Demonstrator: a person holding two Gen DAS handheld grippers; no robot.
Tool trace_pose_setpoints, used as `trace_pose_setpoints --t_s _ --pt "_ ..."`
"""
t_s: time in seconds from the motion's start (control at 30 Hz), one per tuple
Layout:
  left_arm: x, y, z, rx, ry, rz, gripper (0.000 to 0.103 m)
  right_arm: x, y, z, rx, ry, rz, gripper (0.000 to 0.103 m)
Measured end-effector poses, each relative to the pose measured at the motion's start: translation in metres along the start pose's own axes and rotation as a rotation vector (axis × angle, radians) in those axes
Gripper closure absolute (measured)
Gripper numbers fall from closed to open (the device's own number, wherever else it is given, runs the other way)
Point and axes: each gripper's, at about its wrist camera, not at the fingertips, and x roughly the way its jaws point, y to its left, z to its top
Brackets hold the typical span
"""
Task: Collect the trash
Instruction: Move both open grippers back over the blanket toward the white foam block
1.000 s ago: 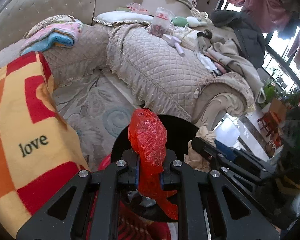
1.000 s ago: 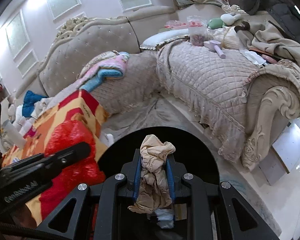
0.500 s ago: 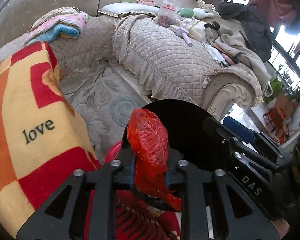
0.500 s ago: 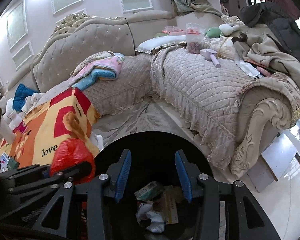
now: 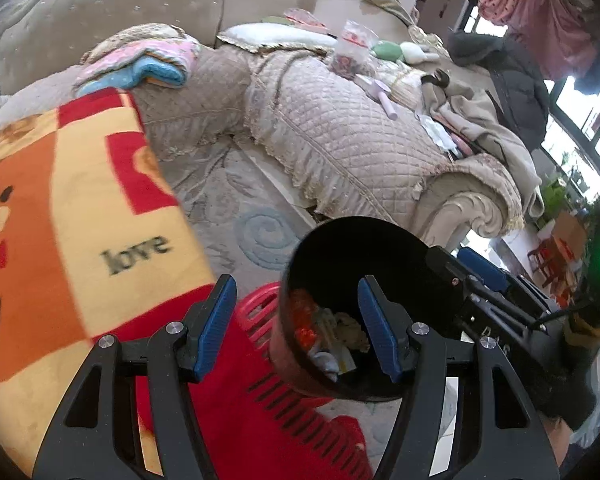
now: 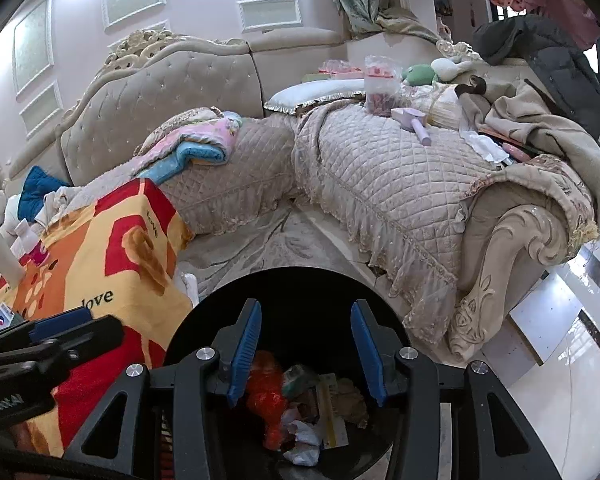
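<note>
With both drops made, your 2 grippers, left gripper (image 5: 296,320) and right gripper (image 6: 304,354), gape empty, jaws just opened; the red bag (image 6: 266,396) lies in the black bin (image 6: 300,280). Next, seek remaining trash.

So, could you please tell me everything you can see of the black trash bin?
The black trash bin is a round, open-topped container, seemingly glossy plastic, standing upright on the patterned rug between the blanket-covered table and the sofa. A red slatted plastic basket sits right against its side. Inside lie a crumpled red plastic bag, a beige wad, white tissue and paper scraps. Both claws hover over its mouth without touching it.
</note>
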Motion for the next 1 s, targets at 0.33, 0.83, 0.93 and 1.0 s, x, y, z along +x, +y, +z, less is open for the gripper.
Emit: trace_pose_setpoints --t_s 0.33,0.83,0.93,1.0 --pt "-0.121 0.085 -0.046 -0.045 -0.176 0.225 0.041 -0.034 0.055 -0.011 -0.032 -0.114 0.168 0.042" --pt "-0.225 0.315 -0.155 -0.378 -0.192 0.337 0.04 -0.012 0.217 -0.053 -0.395 -0.035 0.259 0.031" --pt "-0.212 0.315 -0.153 -0.374 -0.16 0.267 0.04 -0.006 0.233 -0.06 -0.427 -0.022 0.257 0.031" --pt "-0.205 0.308 -0.151 -0.342 -0.148 0.264 0.04 -0.003 0.239 -0.062 -0.44 -0.02 0.252 0.031"
